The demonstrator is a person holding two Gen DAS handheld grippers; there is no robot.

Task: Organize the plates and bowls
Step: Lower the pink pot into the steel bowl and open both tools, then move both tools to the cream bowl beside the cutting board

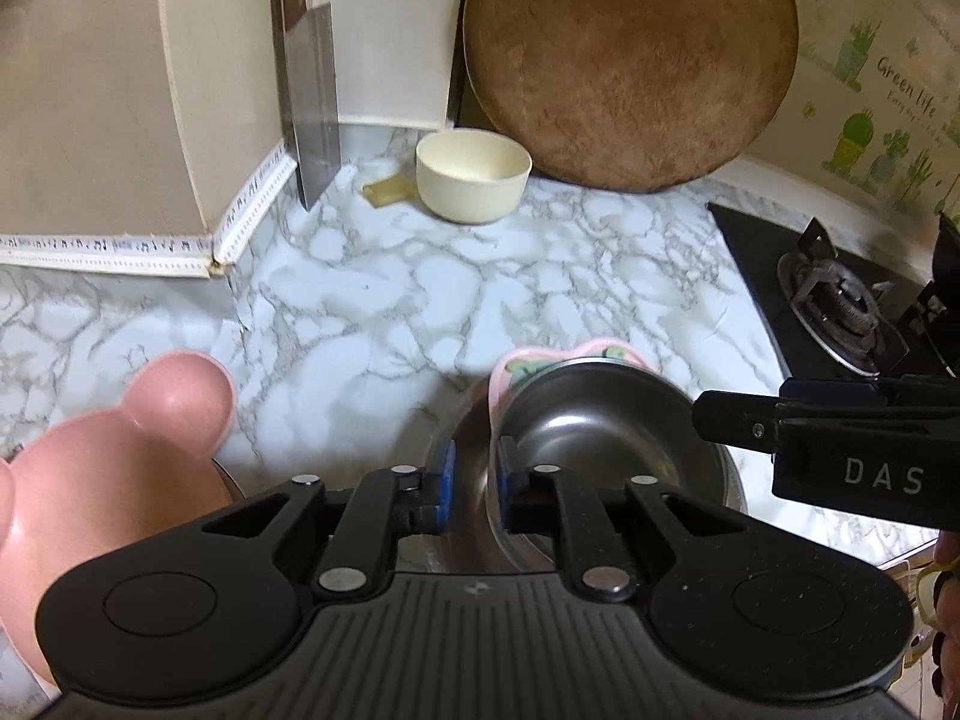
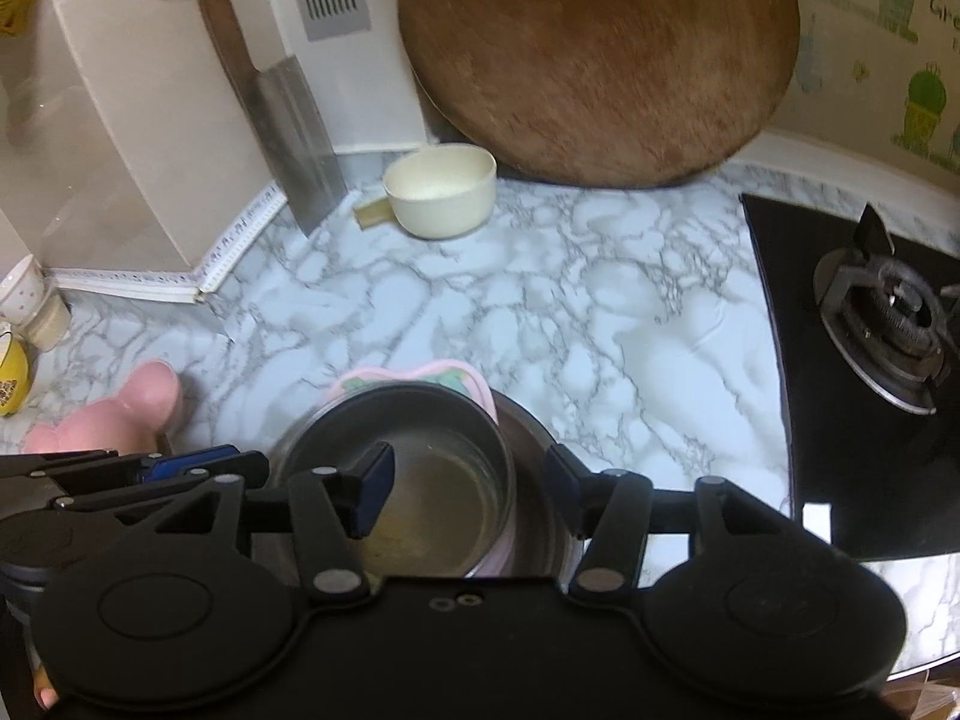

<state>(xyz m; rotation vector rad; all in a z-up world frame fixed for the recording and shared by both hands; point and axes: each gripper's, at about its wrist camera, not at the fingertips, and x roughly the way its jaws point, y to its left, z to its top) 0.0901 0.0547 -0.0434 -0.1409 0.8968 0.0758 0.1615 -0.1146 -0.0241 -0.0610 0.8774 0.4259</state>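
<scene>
A small steel bowl (image 1: 594,420) (image 2: 432,480) sits nested in a pink flower-shaped plate (image 1: 540,354) (image 2: 414,373), which lies in a wider steel bowl (image 1: 465,420) (image 2: 534,426) on the marble counter. My left gripper (image 1: 474,471) stands slightly open astride the small bowl's left rim, its left pad clear of the metal. My right gripper (image 2: 468,480) is wide open over the bowl's right rim, one finger inside and one outside. A pink bear-shaped bowl (image 1: 120,468) (image 2: 120,420) lies to the left. A cream handled bowl (image 1: 474,174) (image 2: 441,189) stands at the back.
A round wooden board (image 1: 630,60) (image 2: 600,60) leans on the back wall, with a cleaver (image 1: 315,102) (image 2: 294,120) propped to its left. A black gas hob (image 1: 840,306) (image 2: 870,312) fills the right. Cups (image 2: 18,300) stand at the far left.
</scene>
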